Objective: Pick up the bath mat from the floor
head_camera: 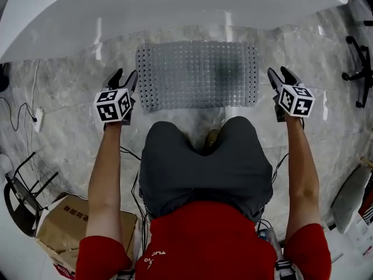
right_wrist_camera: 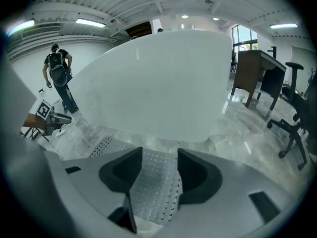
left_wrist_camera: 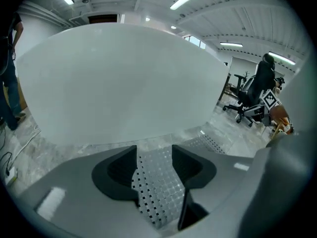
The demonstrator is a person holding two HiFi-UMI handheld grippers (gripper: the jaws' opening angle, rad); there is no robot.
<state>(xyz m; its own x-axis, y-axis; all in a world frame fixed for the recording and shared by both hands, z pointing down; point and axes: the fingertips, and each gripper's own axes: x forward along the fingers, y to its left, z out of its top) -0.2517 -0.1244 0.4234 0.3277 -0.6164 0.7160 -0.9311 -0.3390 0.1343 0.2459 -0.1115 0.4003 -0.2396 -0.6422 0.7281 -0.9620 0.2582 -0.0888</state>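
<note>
The bath mat point(head_camera: 198, 74) is clear, studded and perforated, and lies flat on the marble floor against the white bathtub point(head_camera: 175, 10). My left gripper point(head_camera: 123, 77) is at the mat's left edge, jaws apart. In the left gripper view the mat point(left_wrist_camera: 158, 187) shows in the gap between the dark fingers point(left_wrist_camera: 119, 170), and no pad presses on it. My right gripper point(head_camera: 280, 74) is just off the mat's right edge, also open. In the right gripper view the mat point(right_wrist_camera: 156, 185) lies under and between the spread jaws.
The tub's rim overhangs the mat's far side. My knees point(head_camera: 204, 156) in grey shorts are close behind the mat. A cardboard box point(head_camera: 64, 220) and a black stand point(head_camera: 20, 197) are at lower left; an office chair point(head_camera: 361, 69) is at right. A person point(right_wrist_camera: 59, 78) stands far off.
</note>
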